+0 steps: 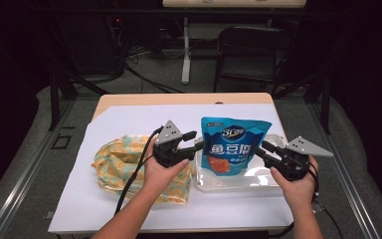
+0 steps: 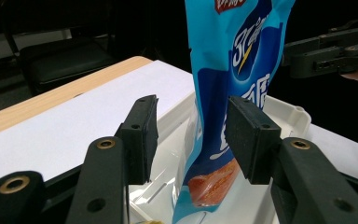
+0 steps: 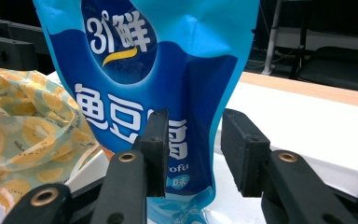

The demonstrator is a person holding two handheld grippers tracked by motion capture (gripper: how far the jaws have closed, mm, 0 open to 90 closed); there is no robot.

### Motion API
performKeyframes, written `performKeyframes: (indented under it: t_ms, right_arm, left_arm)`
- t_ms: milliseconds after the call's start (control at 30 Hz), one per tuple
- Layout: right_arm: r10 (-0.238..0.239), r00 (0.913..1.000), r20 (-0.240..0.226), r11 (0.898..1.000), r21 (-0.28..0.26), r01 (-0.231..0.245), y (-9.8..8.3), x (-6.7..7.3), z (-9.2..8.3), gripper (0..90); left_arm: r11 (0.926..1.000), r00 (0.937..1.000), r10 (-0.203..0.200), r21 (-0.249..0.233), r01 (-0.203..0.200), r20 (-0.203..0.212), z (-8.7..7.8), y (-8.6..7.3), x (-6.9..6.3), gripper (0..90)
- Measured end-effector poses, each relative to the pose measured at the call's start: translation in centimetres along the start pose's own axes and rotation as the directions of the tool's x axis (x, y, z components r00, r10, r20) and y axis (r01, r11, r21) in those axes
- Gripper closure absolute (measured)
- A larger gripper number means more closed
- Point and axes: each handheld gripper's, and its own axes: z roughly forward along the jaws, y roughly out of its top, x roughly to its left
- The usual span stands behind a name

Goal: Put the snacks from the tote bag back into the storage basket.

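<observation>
two grippers, left (image 1: 195,141) and right (image 1: 265,150), flanked the blue snack pouch (image 1: 232,144) standing in the clear tray (image 1: 273,180) mid-tabletop; fingers wide, pouch released. placing step; next, judged: withdraw both without toppling it.

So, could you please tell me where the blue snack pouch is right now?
In the high view the blue snack pouch stands in the clear plastic tray right of the table's centre, between the left tool and right tool, with the yellow lemon-print bag to its left.
</observation>
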Motion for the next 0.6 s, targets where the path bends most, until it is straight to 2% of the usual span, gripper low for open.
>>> performKeyframes:
  t_ms: [233, 600]
  right_arm:
    - [0.008, 1.0000, -0.003, 1.000, -0.016, -0.008, 0.4, 0.5, -1.0, 63.9]
    - [0.000, 1.0000, 0.005, 1.000, -0.022, 0.000, 0.5, 0.9, -2.1, 64.4]
  left_arm:
    - [0.9999, 0.9999, -0.012, -0.005, 0.012, 0.006, -0.5, 0.2, 0.1, 54.2]
    - [1.0000, 1.0000, -0.001, -0.007, 0.001, -0.007, -1.0, 0.3, 0.1, 54.6]
